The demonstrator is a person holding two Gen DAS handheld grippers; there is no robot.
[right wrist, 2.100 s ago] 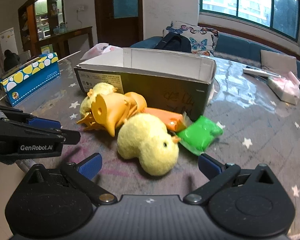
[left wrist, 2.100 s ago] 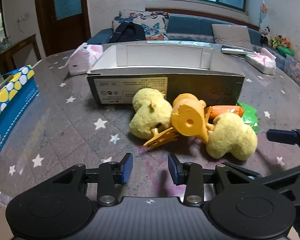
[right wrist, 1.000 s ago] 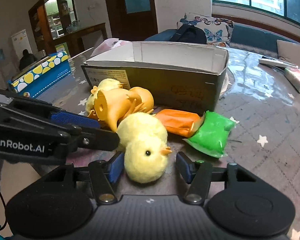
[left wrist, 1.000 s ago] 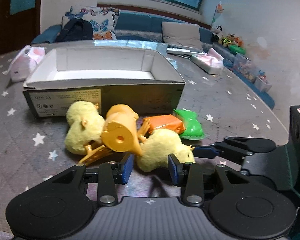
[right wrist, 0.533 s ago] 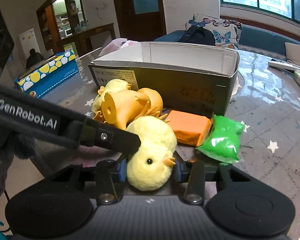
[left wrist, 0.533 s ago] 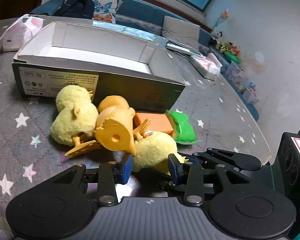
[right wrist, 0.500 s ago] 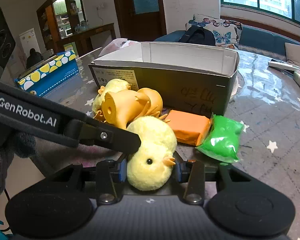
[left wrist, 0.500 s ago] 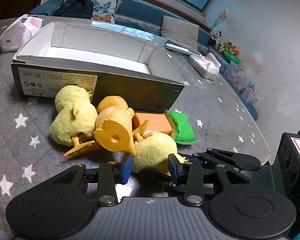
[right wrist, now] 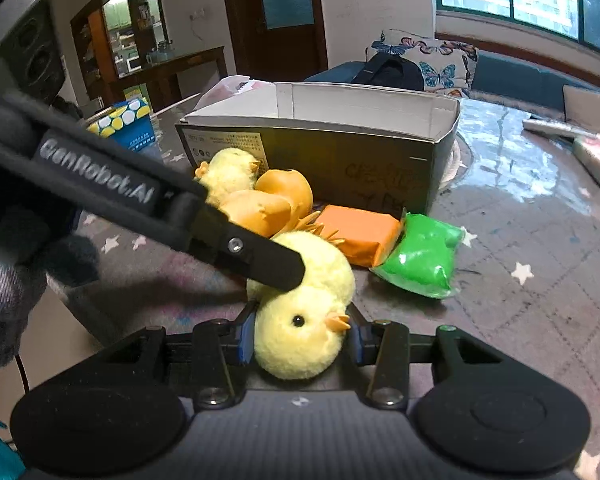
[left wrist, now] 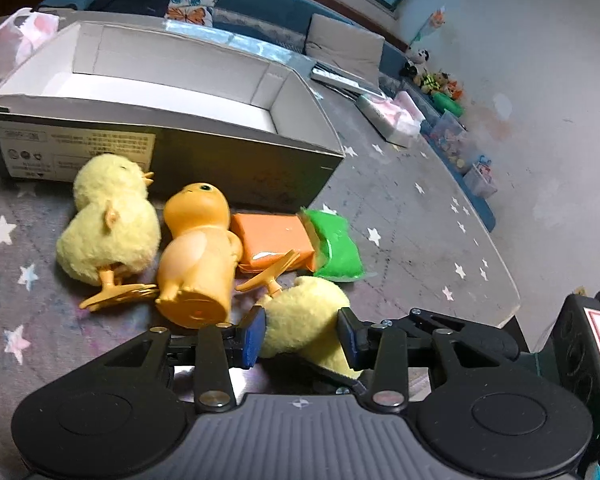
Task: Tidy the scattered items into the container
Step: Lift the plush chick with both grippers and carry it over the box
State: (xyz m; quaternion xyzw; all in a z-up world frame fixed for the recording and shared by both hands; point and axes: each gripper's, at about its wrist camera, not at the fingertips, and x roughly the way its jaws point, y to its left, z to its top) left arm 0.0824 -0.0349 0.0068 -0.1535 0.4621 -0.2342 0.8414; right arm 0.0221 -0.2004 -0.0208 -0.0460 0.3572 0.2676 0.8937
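An open cardboard box (left wrist: pixel 172 136) (right wrist: pixel 340 152) stands on the star-patterned table. In front of it lie a plush yellow chick (left wrist: pixel 108 232) (right wrist: pixel 228 174), an orange plastic duck (left wrist: pixel 198 256) (right wrist: pixel 268 204), an orange block (left wrist: pixel 272 240) (right wrist: pixel 356 234) and a green packet (left wrist: pixel 336 244) (right wrist: pixel 420 256). My right gripper (right wrist: pixel 300 340) is shut on the head of a second plush yellow chick (right wrist: pixel 300 320). My left gripper (left wrist: pixel 300 338) straddles that chick's body (left wrist: pixel 304 320) from the other side, blue pads at or near the plush; its arm (right wrist: pixel 148 208) crosses the right wrist view.
A blue and yellow dotted box (right wrist: pixel 120 124) sits at the table's left edge. A pink-white bag (left wrist: pixel 16 40) lies behind the cardboard box. Tissue packs (left wrist: pixel 392 116) lie at the far right. A sofa with cushions (left wrist: pixel 260 20) stands beyond the table.
My left gripper has moved forward and over the near chick, so its jaws now flank the body. My right gripper keeps its hold on the chick's head.
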